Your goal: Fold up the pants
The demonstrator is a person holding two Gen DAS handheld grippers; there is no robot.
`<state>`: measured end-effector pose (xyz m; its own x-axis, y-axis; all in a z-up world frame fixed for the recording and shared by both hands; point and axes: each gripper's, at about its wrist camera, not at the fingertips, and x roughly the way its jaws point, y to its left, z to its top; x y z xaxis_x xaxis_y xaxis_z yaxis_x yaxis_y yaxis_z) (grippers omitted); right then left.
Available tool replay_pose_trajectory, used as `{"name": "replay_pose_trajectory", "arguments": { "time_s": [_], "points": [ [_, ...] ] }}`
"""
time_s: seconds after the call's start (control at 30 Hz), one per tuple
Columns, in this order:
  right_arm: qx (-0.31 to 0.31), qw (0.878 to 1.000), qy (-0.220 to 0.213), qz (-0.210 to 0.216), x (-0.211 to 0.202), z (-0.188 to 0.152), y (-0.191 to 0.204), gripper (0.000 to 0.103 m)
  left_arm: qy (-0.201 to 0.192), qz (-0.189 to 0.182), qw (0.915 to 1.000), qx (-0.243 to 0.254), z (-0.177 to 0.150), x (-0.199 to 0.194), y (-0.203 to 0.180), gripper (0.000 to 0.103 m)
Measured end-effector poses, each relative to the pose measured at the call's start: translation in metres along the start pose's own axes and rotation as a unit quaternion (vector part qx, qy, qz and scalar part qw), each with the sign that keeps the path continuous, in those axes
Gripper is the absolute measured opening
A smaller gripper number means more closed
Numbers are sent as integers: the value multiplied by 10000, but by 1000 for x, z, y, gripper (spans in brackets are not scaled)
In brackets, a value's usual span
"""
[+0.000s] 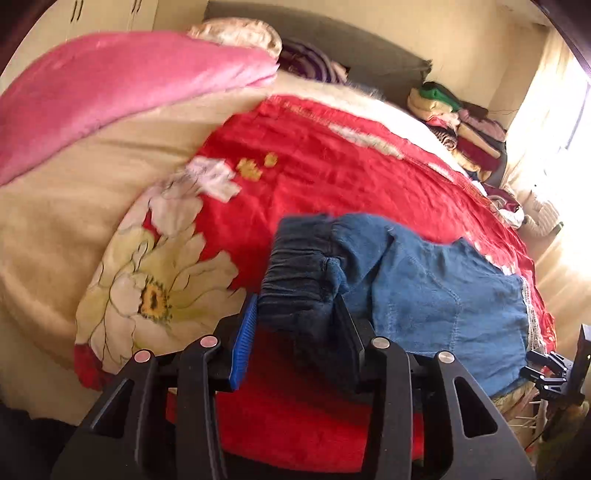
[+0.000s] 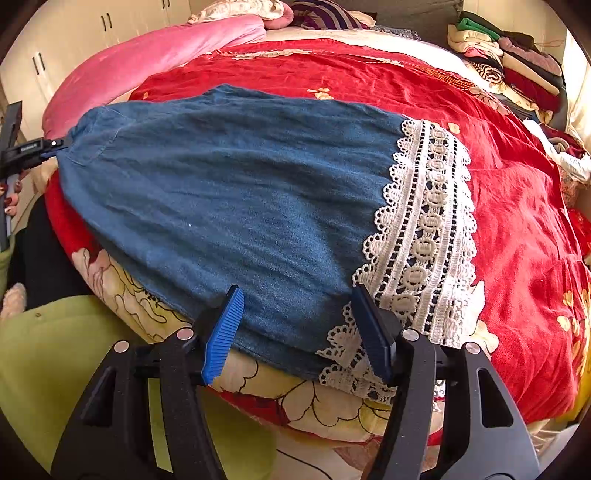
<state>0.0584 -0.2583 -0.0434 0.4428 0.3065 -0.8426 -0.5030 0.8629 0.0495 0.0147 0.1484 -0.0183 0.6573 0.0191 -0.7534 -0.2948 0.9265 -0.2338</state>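
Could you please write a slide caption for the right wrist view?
Open right gripper straddles the lace-trimmed hem of blue pants spread on a red floral quilt.

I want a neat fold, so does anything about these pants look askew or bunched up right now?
Yes. The elastic waistband is scrunched into a wad between the left gripper fingers and lifted, not flat. The rest of the pants and lace hem lie fairly smooth on the red quilt.

Ahead of the tool we saw a bed (image 1: 332,155) under a red floral quilt (image 2: 517,221), a pink blanket (image 1: 110,85) left, cream cupboards (image 2: 74,33) beyond, stacked clothes (image 2: 509,62) right, and a sunlit window (image 1: 576,122).
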Motion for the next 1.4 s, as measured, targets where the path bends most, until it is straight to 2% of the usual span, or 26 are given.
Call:
{"name": "replay_pose_trajectory", "arguments": {
  "time_s": [0.03,0.07,0.1,0.2,0.23,0.3,0.33,0.4,0.5,0.57,0.6,0.63,0.7,0.8,0.93,1.0,1.03,1.1,1.17,1.23,1.3,1.37,1.4],
  "points": [
    [-38,10000,3,-25,0,0,1,54,50,126,9999,49,-2,2,-1,48],
    [-102,9999,-42,-58,-4,1,3,54,4,169,9999,18,-4,-2,-2,49],
    [-169,9997,-138,-52,-8,2,5,54,-77,128,9999,24,-3,-6,-5,49],
    [-583,9976,-381,49,-22,2,21,54,-595,362,9965,452,1,-36,-28,48],
    [-806,9959,-410,98,-24,2,31,53,-723,281,9951,606,1,-46,-40,48],
    [-1241,9912,-416,199,-22,1,49,46,-797,30,9928,890,0,-57,-60,48],
    [-1486,9878,-431,180,-22,-1,58,40,-708,-171,9907,1153,-2,-56,-79,48],
    [-2001,9790,-389,80,-15,-3,76,35,-459,-455,9864,1513,-9,-44,-107,48],
    [-2483,9680,-259,-238,-1,-4,91,25,94,-728,9764,2030,-27,-6,-151,48],
    [-2690,9623,-201,-354,9,-7,94,13,463,-795,9698,2259,-39,20,-169,48],
    [-2702,9623,-112,-282,11,-7,94,2,624,-806,9671,2333,-45,31,-175,48],
    [-2651,9641,-42,-131,10,-7,94,2,790,-757,9642,2415,-52,43,-180,48],
    [-2636,9646,16,4,2,-8,94,0,882,-628,9617,2520,-63,52,-177,48],
    [-2585,9658,-12,209,-9,-18,94,0,870,-675,9614,2522,-68,50,-172,48],
    [-2384,9707,107,276,5,-20,92,3,960,-786,9630,2391,-68,54,-164,48],
    [-2134,9755,117,527,-2,-17,88,4,947,-851,9641,2329,-64,53,-166,48],
    [-2000,9775,79,659,-9,-14,84,7,922,-895,9643,2316,-59,50,-167,48],
    [-1713,9817,-287,779,-31,-2,68,15,744,-1029,9648,2302,-46,39,-171,48],
    [-1191,9876,-694,747,-52,11,40,25,507,-1044,9656,2326,-27,27,-176,48],
    [-488,9921,-1023,546,-64,27,3,27,409,-1029,9663,2324,-9,24,-182,48],
    [80,9926,-1153,364,-64,39,-27,30,362,-1043,9666,2313,15,29,-191,48],
    [614,9901,-1218,342,-59,51,-59,32,392,-991,9672,2306,35,42,-200,63],
    [869,9882,-1200,391,-53,57,-76,32,418,-1012,9677,2269,46,51,-204,62]
  ]
}}
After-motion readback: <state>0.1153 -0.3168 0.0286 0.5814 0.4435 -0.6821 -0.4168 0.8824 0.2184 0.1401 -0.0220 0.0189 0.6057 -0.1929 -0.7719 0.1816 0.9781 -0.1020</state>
